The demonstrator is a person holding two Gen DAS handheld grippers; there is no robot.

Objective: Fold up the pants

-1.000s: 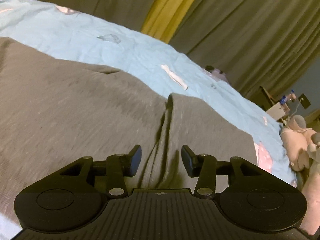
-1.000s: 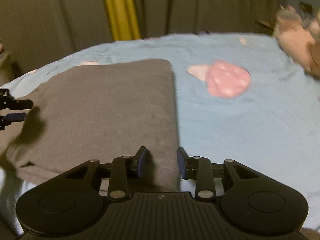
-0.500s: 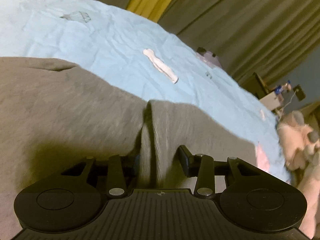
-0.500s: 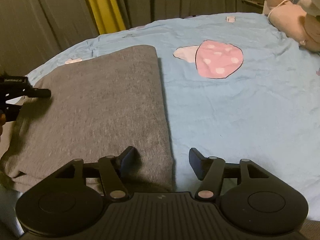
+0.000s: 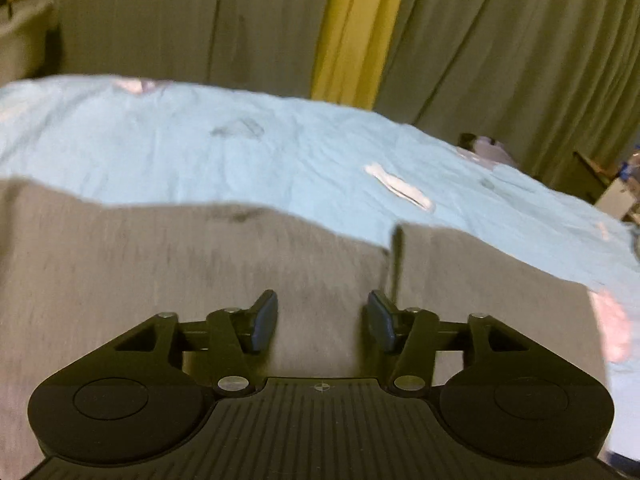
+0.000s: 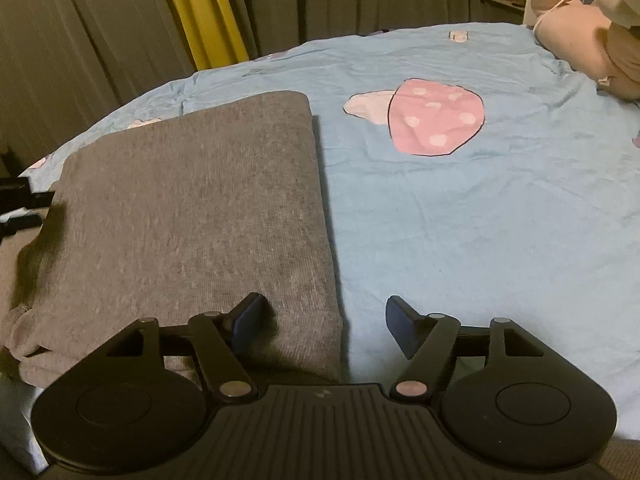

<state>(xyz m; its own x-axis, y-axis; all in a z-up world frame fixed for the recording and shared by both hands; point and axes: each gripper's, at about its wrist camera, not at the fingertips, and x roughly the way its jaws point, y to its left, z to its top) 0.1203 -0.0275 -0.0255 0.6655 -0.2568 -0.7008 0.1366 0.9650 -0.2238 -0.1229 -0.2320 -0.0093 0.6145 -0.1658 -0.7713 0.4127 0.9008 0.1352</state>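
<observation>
- Left wrist view: left gripper (image 5: 322,322) low in the frame, jaws opening and gripping nothing, poised over the grey pants (image 5: 168,280) that fill the lower half; a blue bedsheet (image 5: 280,160) lies beyond.
- Right wrist view: right gripper (image 6: 324,326) at bottom centre, jaws opening, empty, straddling the folded pants' (image 6: 192,208) right edge, lower left on the sheet (image 6: 460,220).
</observation>
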